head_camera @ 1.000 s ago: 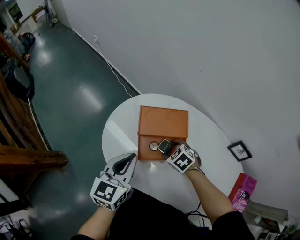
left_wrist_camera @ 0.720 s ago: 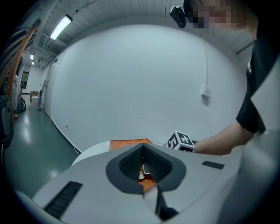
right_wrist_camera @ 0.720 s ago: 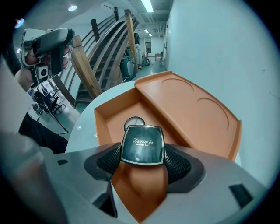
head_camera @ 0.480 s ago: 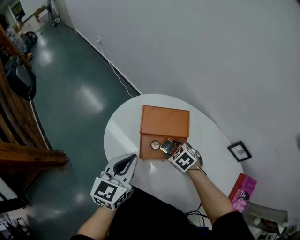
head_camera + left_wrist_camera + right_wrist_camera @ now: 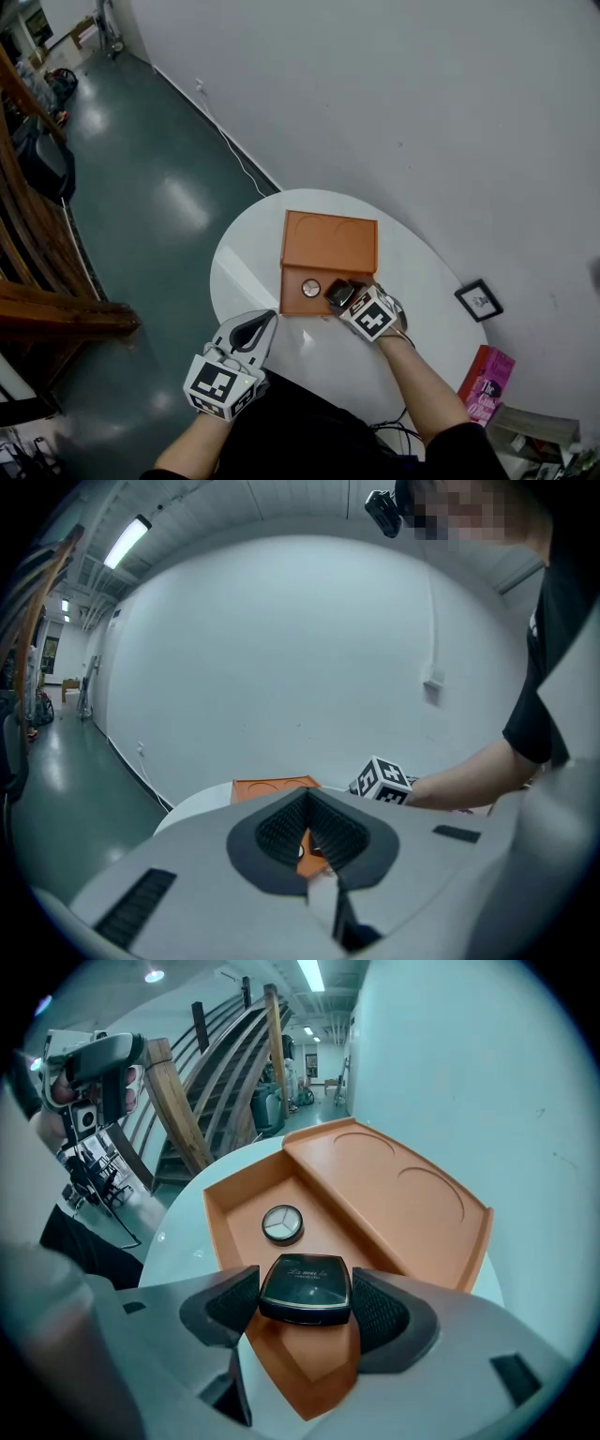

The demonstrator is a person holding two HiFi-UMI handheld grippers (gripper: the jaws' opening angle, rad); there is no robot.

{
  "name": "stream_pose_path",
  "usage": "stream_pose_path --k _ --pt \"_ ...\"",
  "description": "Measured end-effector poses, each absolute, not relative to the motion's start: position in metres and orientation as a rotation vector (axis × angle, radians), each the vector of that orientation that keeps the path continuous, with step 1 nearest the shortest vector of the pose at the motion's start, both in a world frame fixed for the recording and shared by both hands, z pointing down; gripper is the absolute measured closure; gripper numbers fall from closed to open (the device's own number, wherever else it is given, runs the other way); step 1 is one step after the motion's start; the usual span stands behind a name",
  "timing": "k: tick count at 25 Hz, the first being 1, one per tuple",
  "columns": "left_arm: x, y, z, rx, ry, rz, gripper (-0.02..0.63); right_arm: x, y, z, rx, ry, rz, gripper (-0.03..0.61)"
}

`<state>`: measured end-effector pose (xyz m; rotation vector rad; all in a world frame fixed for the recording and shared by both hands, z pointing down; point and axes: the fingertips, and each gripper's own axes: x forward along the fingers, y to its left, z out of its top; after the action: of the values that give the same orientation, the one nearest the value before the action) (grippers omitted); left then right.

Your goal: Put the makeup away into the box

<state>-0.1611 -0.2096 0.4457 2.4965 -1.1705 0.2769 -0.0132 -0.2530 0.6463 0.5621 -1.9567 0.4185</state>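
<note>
An orange box (image 5: pixel 328 242) lies open on the round white table (image 5: pixel 242 264), its lid folded back toward the wall. A small round compact (image 5: pixel 310 289) (image 5: pixel 281 1223) rests in the box's tray (image 5: pixel 323 1232). My right gripper (image 5: pixel 342 298) (image 5: pixel 307 1305) is shut on a black square compact (image 5: pixel 338 293) (image 5: pixel 305 1287) and holds it low over the tray's near right part. My left gripper (image 5: pixel 255 328) (image 5: pixel 307 803) hovers off the table's near left edge, shut with nothing in it. The box (image 5: pixel 274 787) shows beyond its tips.
A wall runs close behind the table. On the floor to the right lie a small framed picture (image 5: pixel 479 301) and a pink book (image 5: pixel 485 380). A cable (image 5: pixel 234 155) trails along the wall's base. Wooden stairs (image 5: pixel 42 281) stand at the left.
My right gripper has carried the black compact a little down and to the right, lower over the tray. The left gripper has barely moved.
</note>
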Motion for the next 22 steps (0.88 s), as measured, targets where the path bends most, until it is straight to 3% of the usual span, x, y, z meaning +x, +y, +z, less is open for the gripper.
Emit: stream_pose_path --k 11,22 --pt "-0.163 -0.194 0.441 2.519 -1.148 0.258 0.609 0.002 -0.249 0.632 0.673 -1.977 0.469 0.305" --pt "-0.165 -0.188 0.414 2.597 -1.11 0.178 0.609 -0.002 -0.248 0.548 0.943 -2.15 0.392 0.31"
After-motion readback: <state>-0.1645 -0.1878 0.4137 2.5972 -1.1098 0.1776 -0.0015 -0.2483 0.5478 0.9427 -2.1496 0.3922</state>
